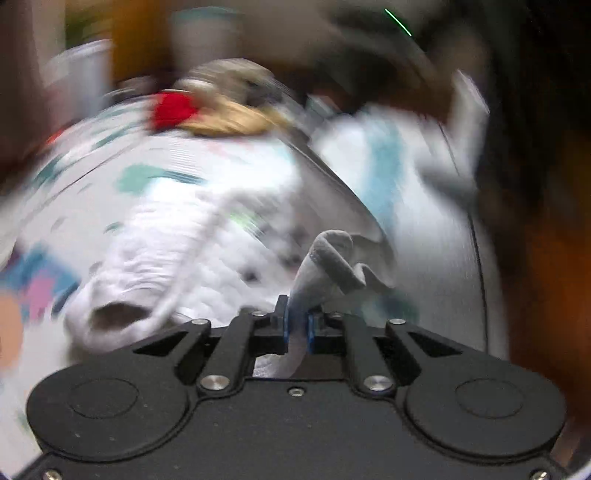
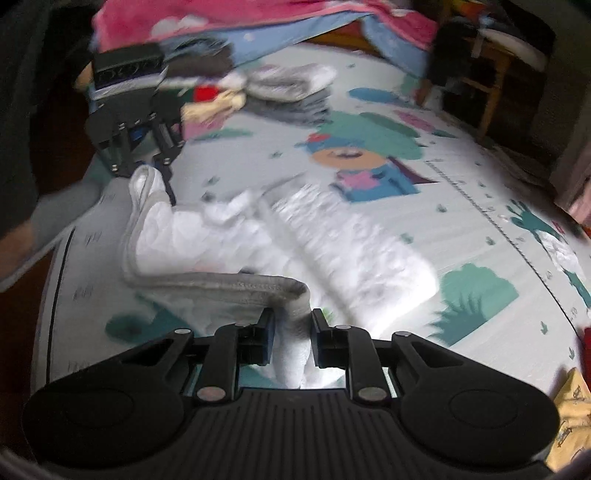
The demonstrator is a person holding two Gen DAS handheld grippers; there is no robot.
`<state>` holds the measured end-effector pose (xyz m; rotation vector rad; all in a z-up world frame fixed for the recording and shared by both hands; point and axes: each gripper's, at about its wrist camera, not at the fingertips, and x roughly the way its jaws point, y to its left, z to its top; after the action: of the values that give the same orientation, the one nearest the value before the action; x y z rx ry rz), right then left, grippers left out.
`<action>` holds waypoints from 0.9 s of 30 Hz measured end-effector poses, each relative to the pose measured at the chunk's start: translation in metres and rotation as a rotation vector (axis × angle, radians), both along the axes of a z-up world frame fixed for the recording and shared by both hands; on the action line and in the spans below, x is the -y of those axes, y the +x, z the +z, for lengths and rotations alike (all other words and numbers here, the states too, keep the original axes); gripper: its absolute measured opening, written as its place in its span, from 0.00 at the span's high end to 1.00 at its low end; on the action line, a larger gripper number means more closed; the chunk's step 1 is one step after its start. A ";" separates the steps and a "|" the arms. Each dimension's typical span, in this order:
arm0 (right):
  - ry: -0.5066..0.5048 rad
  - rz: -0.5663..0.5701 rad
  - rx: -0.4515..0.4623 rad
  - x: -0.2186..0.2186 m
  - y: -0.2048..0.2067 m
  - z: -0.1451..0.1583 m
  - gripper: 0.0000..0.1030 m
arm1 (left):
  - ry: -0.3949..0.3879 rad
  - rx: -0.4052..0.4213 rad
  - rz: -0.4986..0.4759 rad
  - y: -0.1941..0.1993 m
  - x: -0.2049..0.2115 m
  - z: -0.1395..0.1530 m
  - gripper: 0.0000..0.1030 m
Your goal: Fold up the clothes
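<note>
A white quilted garment with a grey trim (image 2: 258,236) lies on the printed play mat (image 2: 369,118). My left gripper (image 1: 298,325) is shut on a corner of its grey trim; it also shows in the right wrist view (image 2: 147,173) at the far left, holding that corner up. My right gripper (image 2: 291,325) is shut on another part of the trim near the front, with the grey edge (image 2: 207,284) stretched between the two. In the left wrist view the garment (image 1: 155,266) trails off to the left, blurred.
A pile of folded grey and white clothes (image 2: 291,85) and small red and yellow items (image 2: 214,99) lie at the back of the mat. A pink and blue blanket (image 2: 258,22) lies behind. A wooden chair (image 2: 480,74) stands at the back right.
</note>
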<state>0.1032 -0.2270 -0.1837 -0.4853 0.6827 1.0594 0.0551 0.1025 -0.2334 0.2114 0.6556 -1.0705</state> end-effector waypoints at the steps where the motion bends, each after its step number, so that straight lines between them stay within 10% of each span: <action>1: 0.016 -0.028 -0.002 0.000 0.011 0.005 0.82 | -0.056 -0.030 0.065 0.009 -0.008 0.004 0.93; 12: 0.184 -0.353 -0.233 0.010 0.151 -0.007 0.82 | -0.393 -0.336 0.570 0.110 -0.067 -0.009 0.94; 27: 0.086 -0.586 -0.452 -0.006 0.208 -0.090 0.69 | -0.275 -0.558 0.784 0.155 -0.075 -0.056 0.87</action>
<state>0.3110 -0.2206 -0.2736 0.0478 1.0918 0.6331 0.2102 0.1780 -0.2896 -0.5701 0.9668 -0.4312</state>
